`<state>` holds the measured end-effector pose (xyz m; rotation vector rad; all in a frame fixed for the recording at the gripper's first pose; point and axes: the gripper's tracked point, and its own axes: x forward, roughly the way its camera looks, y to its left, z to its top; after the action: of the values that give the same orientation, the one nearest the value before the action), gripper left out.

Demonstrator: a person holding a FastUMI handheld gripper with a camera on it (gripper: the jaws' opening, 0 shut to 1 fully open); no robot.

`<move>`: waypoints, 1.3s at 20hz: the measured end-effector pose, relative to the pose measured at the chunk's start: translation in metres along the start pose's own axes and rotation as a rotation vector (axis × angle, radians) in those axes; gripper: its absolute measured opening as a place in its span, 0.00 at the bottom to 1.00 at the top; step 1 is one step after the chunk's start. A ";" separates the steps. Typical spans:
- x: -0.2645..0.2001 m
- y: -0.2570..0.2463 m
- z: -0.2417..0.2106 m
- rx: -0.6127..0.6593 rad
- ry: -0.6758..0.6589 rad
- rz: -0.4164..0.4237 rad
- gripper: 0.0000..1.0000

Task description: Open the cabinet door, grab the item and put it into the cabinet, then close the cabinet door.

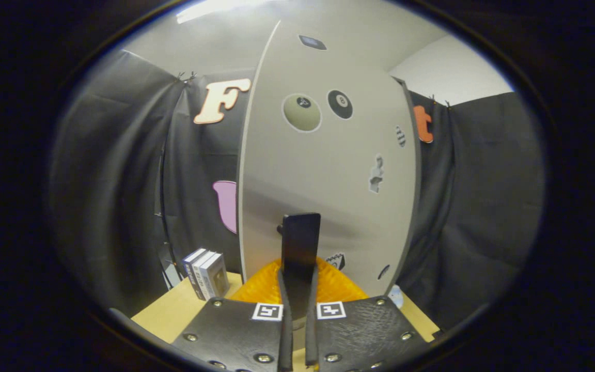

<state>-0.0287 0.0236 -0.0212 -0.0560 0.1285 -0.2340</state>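
a: we are holding the gripper (297, 289) clenched on the dark handle (301, 243) of the cabinet door (323, 170) at frame centre.

b: we are judging the opening step underway; the boxes (206, 273) are sitting lower left. the cabinet's interior is hidden.

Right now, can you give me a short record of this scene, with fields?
gripper: gripper, fingers shut on the handle
handle: dark upright handle on the cabinet door, between the fingers
cabinet door: pale cabinet door with stickers, just beyond the fingers
boxes: small boxes standing on the table beside the cabinet
table: wooden table
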 end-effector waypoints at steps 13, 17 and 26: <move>-0.065 -0.088 -0.010 0.084 0.059 -0.171 0.08; -0.075 -0.112 -0.013 0.116 0.068 -0.195 0.08; -0.095 -0.187 -0.020 0.278 0.076 -0.220 0.08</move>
<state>-0.1652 -0.1365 -0.0167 0.2170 0.1648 -0.4722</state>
